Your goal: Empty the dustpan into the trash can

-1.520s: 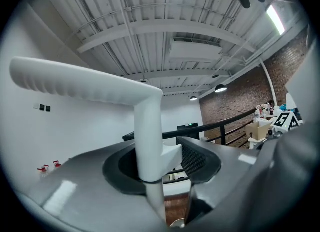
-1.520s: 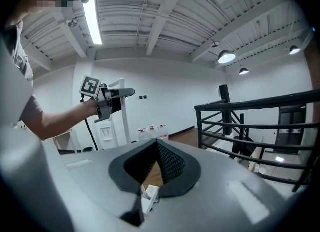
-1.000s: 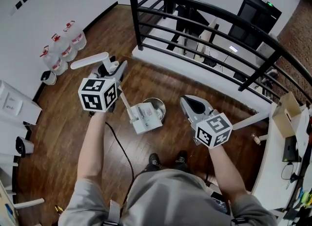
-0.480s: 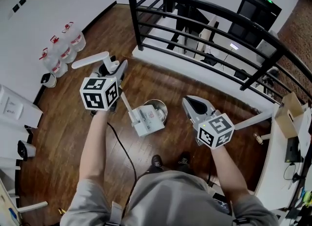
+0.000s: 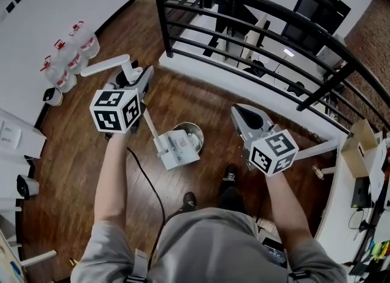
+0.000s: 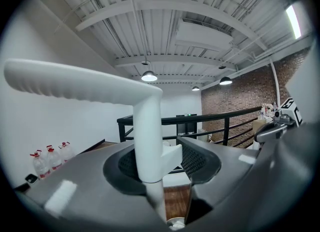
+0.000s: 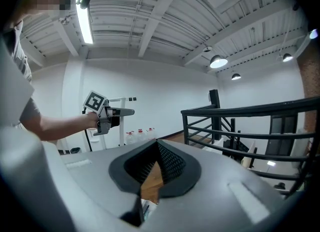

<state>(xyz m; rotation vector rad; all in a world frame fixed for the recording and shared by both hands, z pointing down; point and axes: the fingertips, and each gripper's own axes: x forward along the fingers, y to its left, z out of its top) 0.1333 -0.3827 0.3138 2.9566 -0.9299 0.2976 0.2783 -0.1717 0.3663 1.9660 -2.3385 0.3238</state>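
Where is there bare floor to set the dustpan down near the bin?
Free: the wood floor left of the trash can, toward the white furniture, and the strip between trash can and railing ledge. Crowded: water bottles by the wall, the cable and shoes near the person.

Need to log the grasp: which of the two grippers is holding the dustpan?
The left gripper: its jaws clamp the long handle of the white dustpan. The right gripper holds nothing, its jaws together.

Clear water jugs [image 5: 67,62] beside the white wall [image 5: 55,1], black railing [image 5: 159,19] along the wooden floor's [image 5: 67,147] edge.
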